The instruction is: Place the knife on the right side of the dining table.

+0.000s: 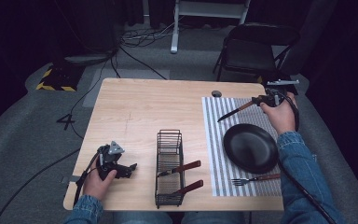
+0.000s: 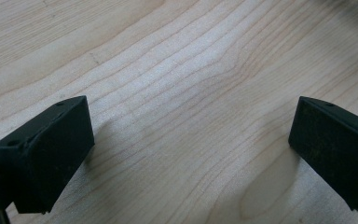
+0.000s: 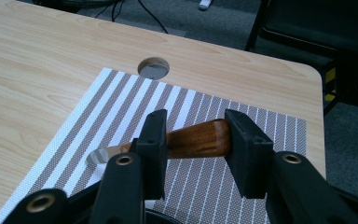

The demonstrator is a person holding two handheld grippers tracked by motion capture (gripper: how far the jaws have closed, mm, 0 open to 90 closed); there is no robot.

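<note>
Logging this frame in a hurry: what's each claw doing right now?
Left claw: open, empty, over the table.
Right claw: open; the knife handle lies between its jaws, apparently not clamped.

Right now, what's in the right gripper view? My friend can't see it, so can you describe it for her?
A knife's brown wooden handle lies crosswise between the right gripper's two black jaws, above a striped placemat. The mat lies on a light wooden table with a round hole near the mat's far edge.
</note>
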